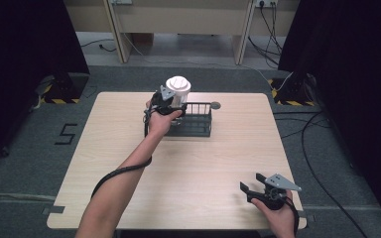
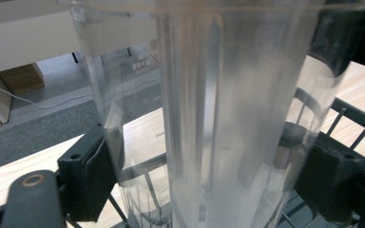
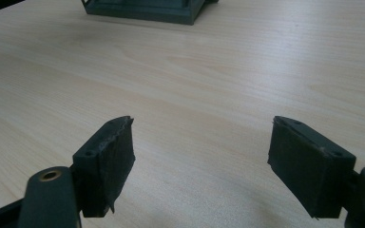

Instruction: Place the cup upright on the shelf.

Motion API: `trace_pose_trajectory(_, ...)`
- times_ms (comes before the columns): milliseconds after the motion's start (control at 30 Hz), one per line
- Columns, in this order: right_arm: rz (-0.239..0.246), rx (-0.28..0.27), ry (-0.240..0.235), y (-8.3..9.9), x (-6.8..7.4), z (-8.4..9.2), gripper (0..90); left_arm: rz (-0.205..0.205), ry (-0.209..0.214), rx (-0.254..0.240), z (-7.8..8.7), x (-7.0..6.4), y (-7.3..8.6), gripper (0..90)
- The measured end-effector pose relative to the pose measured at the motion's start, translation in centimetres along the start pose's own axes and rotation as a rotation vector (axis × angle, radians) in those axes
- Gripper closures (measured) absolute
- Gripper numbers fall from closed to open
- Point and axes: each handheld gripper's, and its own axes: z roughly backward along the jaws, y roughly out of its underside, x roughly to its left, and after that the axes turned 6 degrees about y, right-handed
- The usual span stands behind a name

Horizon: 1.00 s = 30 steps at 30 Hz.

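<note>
Clear jar point(image 1: 178, 91) with white lid clamped in left gripper point(image 1: 164, 101) jaws, held above rack point(image 1: 194, 121) at bench point(image 1: 188, 163) far side. Right gripper point(image 1: 258, 186) jaws spread, empty, low over near corner.

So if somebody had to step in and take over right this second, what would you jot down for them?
Left tool: shut on the clear plastic jar, which has a white ribbed lid, held upright at the left end of the dark wire basket.
Right tool: open, holding nothing, low over the wooden table at its near right corner.
Done: jar gripped.
Unclear: whether the jar's base already rests in the basket or hangs just above it.
Left, probably: settle the jar, open the left tool and back it away.
</note>
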Motion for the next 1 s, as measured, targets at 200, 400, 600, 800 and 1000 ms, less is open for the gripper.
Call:
trace_pose_trajectory(200,0.002,-0.002,0.000,0.0,0.0,0.0,23.9,0.003,0.002,-0.003,0.0,0.0,0.1,17.1)
trace_pose_trajectory(400,0.006,-0.001,0.001,0.0,0.0,0.0,23.8,0.000,0.002,-0.012,0.4,0.0,0.4,16.9)
trace_pose_trajectory(600,0.003,0.001,0.001,0.0,0.0,0.0,23.9,0.016,0.002,-0.017,0.9,0.1,0.9,16.7)
trace_pose_trajectory(800,0.001,0.004,0.001,0.0,0.0,-0.1,23.9,0.043,0.006,-0.028,1.3,0.4,1.4,16.5)
trace_pose_trajectory(1000,0.006,0.002,0.004,0.0,0.0,-0.1,23.9,0.031,-0.004,-0.036,1.6,0.3,1.5,16.0)
